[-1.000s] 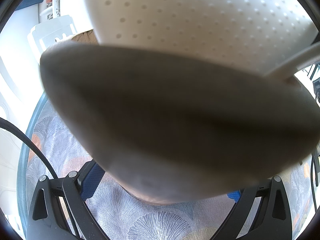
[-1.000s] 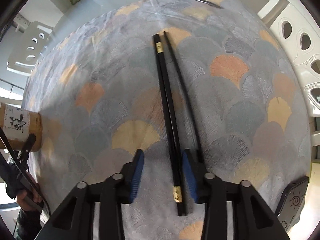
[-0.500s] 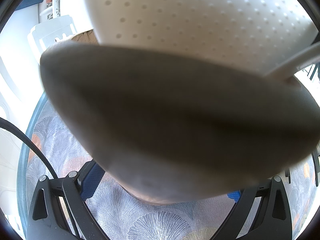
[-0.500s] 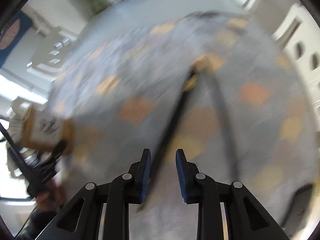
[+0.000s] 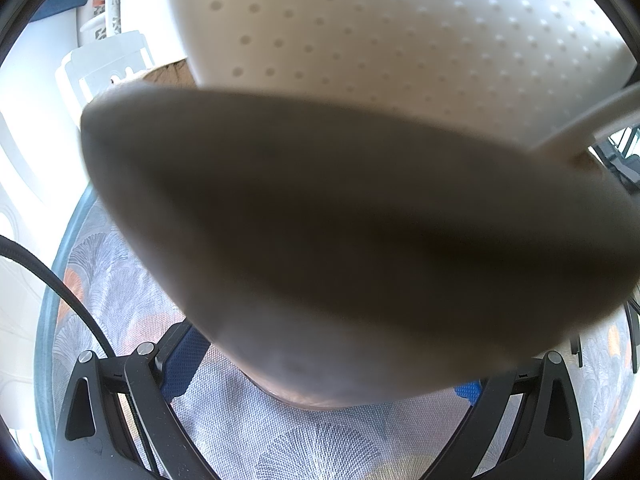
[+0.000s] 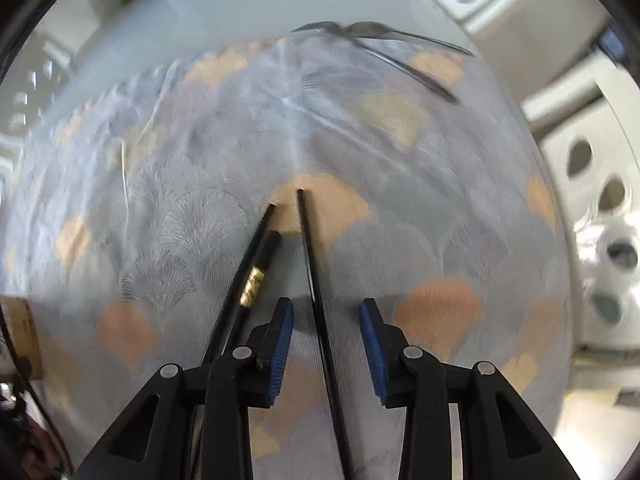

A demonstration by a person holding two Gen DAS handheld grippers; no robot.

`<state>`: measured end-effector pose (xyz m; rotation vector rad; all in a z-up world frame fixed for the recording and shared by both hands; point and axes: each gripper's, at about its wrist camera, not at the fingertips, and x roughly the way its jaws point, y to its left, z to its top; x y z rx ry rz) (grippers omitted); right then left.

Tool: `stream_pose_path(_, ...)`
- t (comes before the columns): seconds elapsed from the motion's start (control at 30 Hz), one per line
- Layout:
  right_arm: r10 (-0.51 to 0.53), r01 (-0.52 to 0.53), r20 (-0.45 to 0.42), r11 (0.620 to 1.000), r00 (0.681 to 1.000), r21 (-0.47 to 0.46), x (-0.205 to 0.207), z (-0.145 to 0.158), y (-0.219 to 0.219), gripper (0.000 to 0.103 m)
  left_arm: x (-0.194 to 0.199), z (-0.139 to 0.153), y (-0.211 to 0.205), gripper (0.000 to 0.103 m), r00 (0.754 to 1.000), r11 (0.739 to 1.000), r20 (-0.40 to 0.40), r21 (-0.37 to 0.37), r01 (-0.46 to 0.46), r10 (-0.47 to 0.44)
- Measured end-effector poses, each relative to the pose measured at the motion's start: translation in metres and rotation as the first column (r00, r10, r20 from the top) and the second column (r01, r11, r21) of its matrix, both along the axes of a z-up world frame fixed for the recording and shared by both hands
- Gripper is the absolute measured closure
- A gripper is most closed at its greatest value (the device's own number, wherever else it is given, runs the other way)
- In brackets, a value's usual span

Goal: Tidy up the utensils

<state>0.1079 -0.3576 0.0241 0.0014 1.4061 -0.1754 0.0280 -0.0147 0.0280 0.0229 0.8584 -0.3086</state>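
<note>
Right wrist view: right gripper (image 6: pixel 326 348) stands part-open astride one black chopstick (image 6: pixel 316 280), pads not touching, apparently positioned for pickup; jaws just reopened.

Bright daylight, fisheye-bent edges; a dark defocused mass (image 5: pixel 360 232) fills the left view, motion blur smears the right.

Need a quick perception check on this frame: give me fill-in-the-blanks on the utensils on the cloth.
1. One black chopstick lies between the ____ pads of the right hand-held gripper, touching neither.
2. Left of those pads, outside them, lies a chopstick with a ____ band.
3. At the far edge of the tablecloth lie two crossed metal ____.

Missing words: blue; gold; spoons.
Note: that gripper's jaws have just been opening.
</note>
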Motion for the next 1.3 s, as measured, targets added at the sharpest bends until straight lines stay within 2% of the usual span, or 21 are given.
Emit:
stream_pose_path(0.03,0.014,-0.014,0.002,1.000,1.000,-0.002,0.003,0.001,0.002,0.080,0.000,0.000,-0.001,0.003,1.000,1.000,0.000,0.000,0.000,0.000)
stream_pose_path(0.1,0.043,-0.043,-0.005,0.999,0.999,-0.030,0.006,0.001,0.008,0.083,0.000,0.000,0.000,0.003,1.000,1.000,0.000,0.000,0.000,0.000)
stream_pose_path(0.17,0.082,-0.081,0.004,0.995,0.997,-0.061,0.004,0.003,0.014,0.098,0.000,0.000,0.000,0.003,1.000,1.000,0.000,0.000,0.000,0.000)
stream_pose_path(0.3,0.046,-0.047,0.037,0.999,0.998,0.001,-0.012,0.012,0.014,0.098,-0.001,0.000,-0.001,0.003,1.000,1.000,0.000,-0.001,0.001,-0.001)
stream_pose_path(0.47,0.029,-0.051,0.225,0.995,0.974,0.088,-0.056,0.062,0.016,0.098,0.001,-0.001,0.000,0.003,1.000,1.000,-0.001,-0.002,0.001,-0.001)
stream_pose_path(0.6,-0.017,-0.031,0.361,0.991,0.932,0.129,-0.096,0.109,0.025,0.098,0.000,-0.001,-0.001,0.003,1.000,1.000,-0.001,-0.002,0.001,-0.001)
stream_pose_path(0.8,-0.045,-0.021,0.503,0.992,0.863,0.125,-0.126,0.153,0.045,0.098,0.001,-0.001,0.000,0.003,1.000,1.000,-0.001,-0.002,0.001,-0.001)
stream_pose_path(0.97,0.002,-0.059,0.582,0.995,0.813,0.079,-0.129,0.189,0.067,0.098,0.001,-0.002,0.001,0.003,1.000,1.000,-0.001,-0.003,0.001,-0.001)
stream_pose_path(1.17,0.062,-0.118,0.680,0.992,0.730,0.035,-0.122,0.241,0.099,0.098,0.001,-0.002,0.002,0.003,1.000,1.000,-0.001,-0.002,0.001,-0.001)
stream_pose_path(1.3,0.140,-0.187,0.725,0.982,0.674,-0.016,-0.118,0.275,0.131,0.098,0.001,-0.002,0.000,0.003,1.000,1.000,-0.001,-0.003,0.001,-0.001)
